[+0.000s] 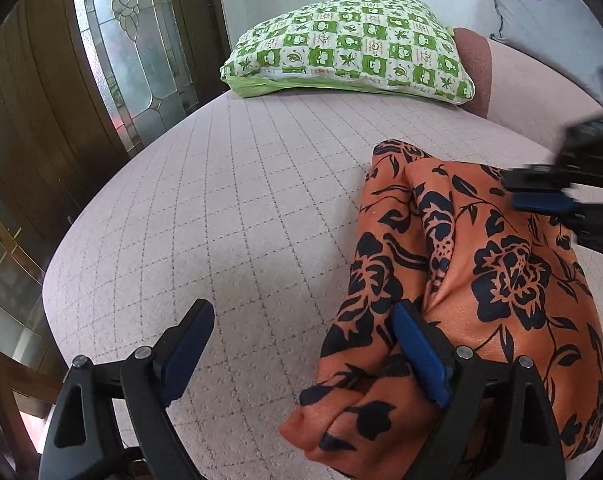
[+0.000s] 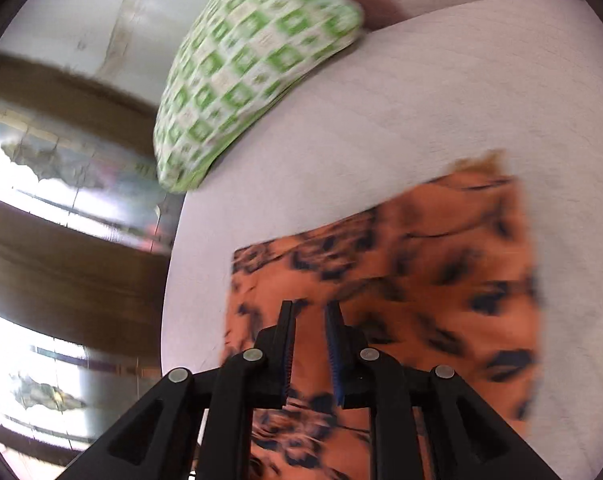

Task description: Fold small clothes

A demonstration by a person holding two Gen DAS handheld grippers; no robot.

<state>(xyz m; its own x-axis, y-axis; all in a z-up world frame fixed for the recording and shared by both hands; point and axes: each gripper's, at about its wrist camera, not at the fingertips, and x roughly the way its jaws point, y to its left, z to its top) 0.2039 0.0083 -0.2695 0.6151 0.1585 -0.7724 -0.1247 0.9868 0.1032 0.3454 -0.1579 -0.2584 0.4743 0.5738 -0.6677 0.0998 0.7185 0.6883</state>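
1. Left gripper is spreading its fingers wide, one finger touching the orange cloth with black flowers lying on the pink quilted bed.
2. Right gripper is hanging over the cloth, fingers nearly together, pinching nothing.
3. Folding looks half done; next, a gripper needs a loose edge.
4. Green checked pillow is sitting well apart, leaving room.

Wide bare stretch of pink quilted bed cover seen across centre and left of left wrist frame. Passage at lower right blocked by bunched orange floral garment. Top centre occupied by green checked pillow. Left edge bounded by wooden door with glass panel. Right gripper seen intruding at right edge, over garment.
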